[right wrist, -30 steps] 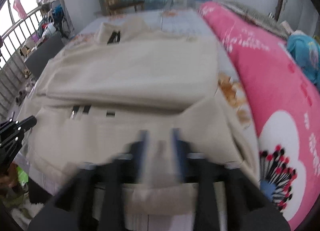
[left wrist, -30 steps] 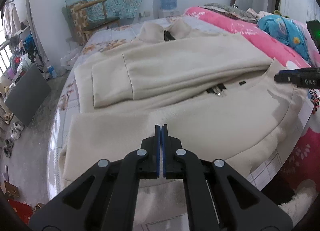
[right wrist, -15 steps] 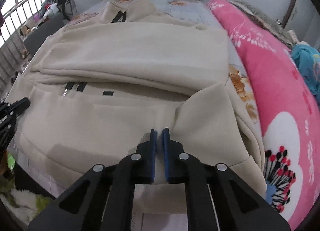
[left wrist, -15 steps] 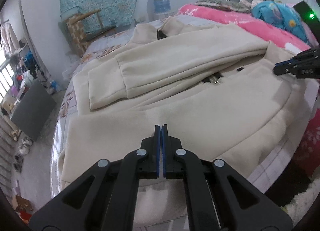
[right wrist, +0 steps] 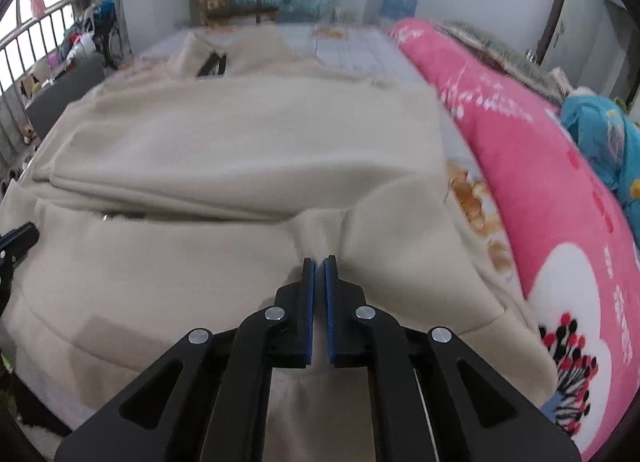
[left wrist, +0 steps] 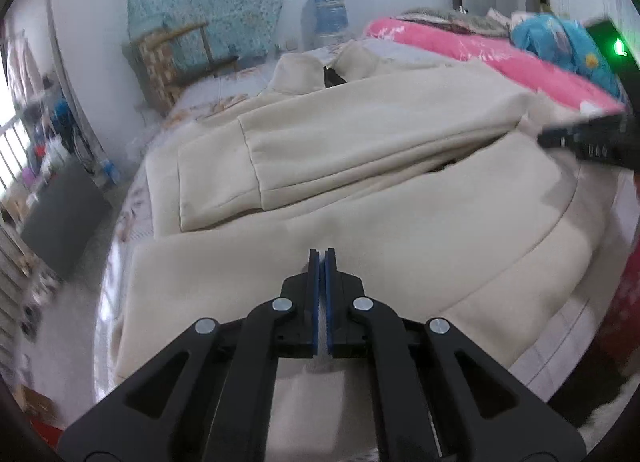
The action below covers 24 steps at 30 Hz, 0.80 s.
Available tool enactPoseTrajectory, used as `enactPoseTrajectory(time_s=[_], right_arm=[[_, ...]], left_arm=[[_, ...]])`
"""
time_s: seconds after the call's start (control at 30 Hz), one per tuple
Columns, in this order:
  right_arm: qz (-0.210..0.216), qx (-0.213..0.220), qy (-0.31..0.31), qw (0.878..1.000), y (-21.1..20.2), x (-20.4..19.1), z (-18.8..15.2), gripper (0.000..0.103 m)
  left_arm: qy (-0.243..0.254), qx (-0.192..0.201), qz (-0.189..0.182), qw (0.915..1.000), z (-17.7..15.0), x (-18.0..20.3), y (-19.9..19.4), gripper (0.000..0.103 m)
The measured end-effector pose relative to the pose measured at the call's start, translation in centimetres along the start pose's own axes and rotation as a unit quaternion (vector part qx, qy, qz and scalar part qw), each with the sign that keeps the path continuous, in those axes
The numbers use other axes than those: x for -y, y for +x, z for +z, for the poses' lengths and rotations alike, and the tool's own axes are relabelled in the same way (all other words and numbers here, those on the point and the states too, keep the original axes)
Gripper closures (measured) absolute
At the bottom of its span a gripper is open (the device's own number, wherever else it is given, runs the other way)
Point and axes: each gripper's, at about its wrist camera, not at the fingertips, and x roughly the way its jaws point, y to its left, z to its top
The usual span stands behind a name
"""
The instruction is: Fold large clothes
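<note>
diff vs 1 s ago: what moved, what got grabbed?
The right claw went from open around the hem to shut, pinching the cream jacket; the cloth now puckers into a ridge at its tips. The left claw stayed shut on the hem at the other side. The jacket is still spread on the bed, sleeves folded across its front, not yet lifted.

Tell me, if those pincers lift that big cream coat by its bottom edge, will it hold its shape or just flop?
Probably flop: the cream coat already puckers into a soft ridge where the right gripper pinches it. It looks thick, so likely heavy and prone to sag between the right and the left gripper. Its matte fabric seems unlikely to slip.
</note>
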Motion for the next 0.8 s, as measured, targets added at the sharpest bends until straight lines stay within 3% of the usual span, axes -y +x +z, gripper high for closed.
enactPoseTrajectory(time_s=[0.1,0.27,0.33,0.47,0.53,0.6,0.7,0.8], right_arm=[[-0.004,-0.009,0.008,1.000,-0.5,1.0,0.2,0.088],[-0.009,0.004,0.045,0.999,-2.2,4.2,0.1,0.087],[-0.022,-0.013,0.041,0.999,-0.7,5.1,-0.3,0.088],[-0.003,-0.026,0.084,0.996,0.0,6.8,-0.2,0.095],[-0.026,-0.009,0.101,0.995,-1.4,7.0,0.4,0.095],[-0.002,0.009,0.106,0.994,-2.7,6.8,0.9,0.093],[0.042,0.020,0.075,0.996,-3.5,4.7,1.0,0.089],[0.056,0.003,0.053,0.997,-2.2,3.4,0.3,0.074]], left_arm=[[0.004,-0.002,0.003,1.0000,-0.1,0.1,0.0,0.100],[-0.011,-0.003,-0.009,0.9999,-0.2,-0.4,-0.1,0.100],[-0.012,-0.002,-0.010,0.9999,-0.2,-0.4,-0.1,0.100],[-0.015,-0.002,-0.013,0.9998,-0.3,-0.7,-0.2,0.099],[-0.026,-0.001,-0.021,0.9995,-0.4,-1.0,-0.2,0.098],[-0.044,0.000,-0.037,0.9983,-0.4,-1.5,-0.3,0.098],[-0.071,-0.007,-0.055,0.9960,-0.3,-2.7,-0.6,0.089],[-0.121,0.010,-0.052,0.9913,-0.8,-5.3,-1.8,0.075]])
